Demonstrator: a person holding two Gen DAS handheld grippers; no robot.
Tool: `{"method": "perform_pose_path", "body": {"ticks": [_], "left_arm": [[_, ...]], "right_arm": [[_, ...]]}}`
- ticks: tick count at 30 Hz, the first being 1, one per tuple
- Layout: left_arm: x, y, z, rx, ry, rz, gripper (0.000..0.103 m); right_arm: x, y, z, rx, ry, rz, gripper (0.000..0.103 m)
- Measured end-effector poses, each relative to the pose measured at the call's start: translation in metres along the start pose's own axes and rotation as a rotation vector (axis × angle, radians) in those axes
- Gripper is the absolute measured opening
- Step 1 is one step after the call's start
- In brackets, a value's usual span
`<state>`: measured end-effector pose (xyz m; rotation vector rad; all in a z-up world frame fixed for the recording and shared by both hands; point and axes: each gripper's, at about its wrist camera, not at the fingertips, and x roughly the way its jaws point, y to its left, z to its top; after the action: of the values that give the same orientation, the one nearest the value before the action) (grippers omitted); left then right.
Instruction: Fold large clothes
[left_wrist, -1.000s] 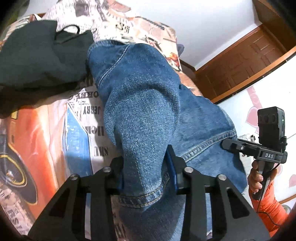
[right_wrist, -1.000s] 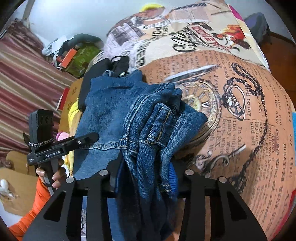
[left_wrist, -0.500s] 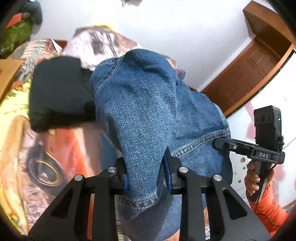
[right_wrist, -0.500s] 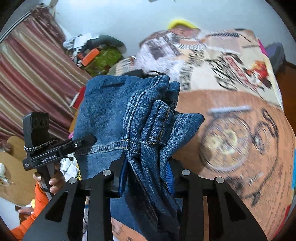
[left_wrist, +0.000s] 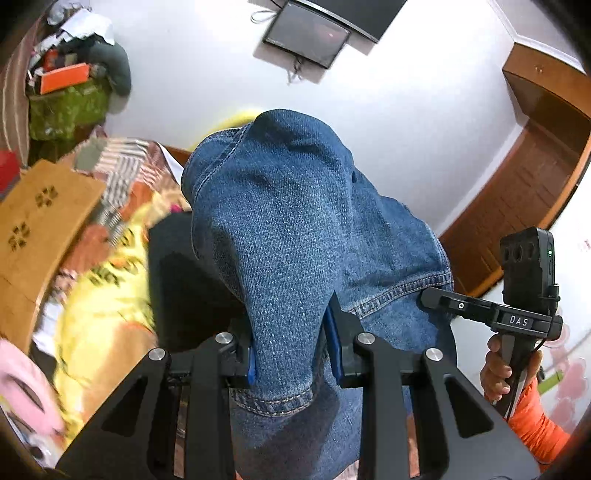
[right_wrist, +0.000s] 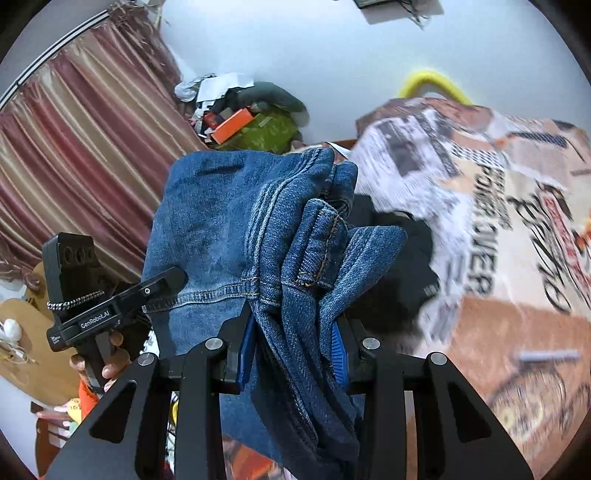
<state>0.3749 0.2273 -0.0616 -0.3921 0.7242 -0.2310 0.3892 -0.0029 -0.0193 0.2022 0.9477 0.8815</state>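
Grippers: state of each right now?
Left gripper: shut on jeans.
Right gripper: shut on a bunched part of the jeans.

Left tongs (left_wrist: 291, 350): clamped on blue denim jeans (left_wrist: 288, 236), raised. Right tongs (right_wrist: 293, 350): clamped on bunched denim, raised alongside.

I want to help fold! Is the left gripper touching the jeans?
Touching. The left wrist view shows the left gripper shut on the jeans.

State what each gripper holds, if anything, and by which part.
Both hold the blue jeans. The left gripper pinches a single layer near a stitched hem; the right gripper clamps a bunched fold with seams.
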Motion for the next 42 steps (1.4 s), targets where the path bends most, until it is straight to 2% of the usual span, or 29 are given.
{"method": "perform_pose_path", "body": {"ticks": [4, 8, 13, 18, 21, 24, 29, 33, 37, 42], "left_arm": [[0.008, 0.025, 0.025, -0.014, -0.008, 0.017, 0.028], [0.035, 0.053, 0.044, -0.035, 0.004, 0.036, 0.028], [0.092, 0.091, 0.058, -0.058, 0.061, 0.077, 0.028], [0.160, 0.125, 0.047, -0.052, 0.156, 0.196, 0.032], [0.171, 0.129, 0.044, -0.047, 0.158, 0.247, 0.041], [0.168, 0.119, 0.039, -0.023, 0.151, 0.279, 0.046], [0.154, 0.102, 0.020, 0.060, 0.155, 0.356, 0.067], [0.134, 0.097, 0.000, 0.040, 0.145, 0.364, 0.070], [0.113, 0.089, -0.022, 0.033, 0.152, 0.382, 0.072], [0.092, 0.073, -0.034, 0.041, 0.163, 0.407, 0.072]], "right_arm": [[0.033, -0.003, 0.024, -0.017, -0.006, 0.005, 0.032], [0.067, -0.012, 0.040, -0.005, 0.005, -0.006, 0.032], [0.117, -0.041, 0.051, 0.043, 0.033, -0.053, 0.032], [0.169, -0.078, 0.048, 0.143, 0.103, -0.134, 0.032], [0.187, -0.087, 0.041, 0.117, 0.124, -0.199, 0.034], [0.181, -0.079, 0.033, 0.058, 0.114, -0.241, 0.038], [0.162, -0.068, 0.014, -0.013, 0.107, -0.336, 0.050], [0.156, -0.068, 0.002, -0.045, 0.145, -0.377, 0.051], [0.135, -0.053, -0.017, -0.124, 0.136, -0.432, 0.051], [0.106, -0.034, -0.034, -0.155, 0.126, -0.428, 0.051]]}}
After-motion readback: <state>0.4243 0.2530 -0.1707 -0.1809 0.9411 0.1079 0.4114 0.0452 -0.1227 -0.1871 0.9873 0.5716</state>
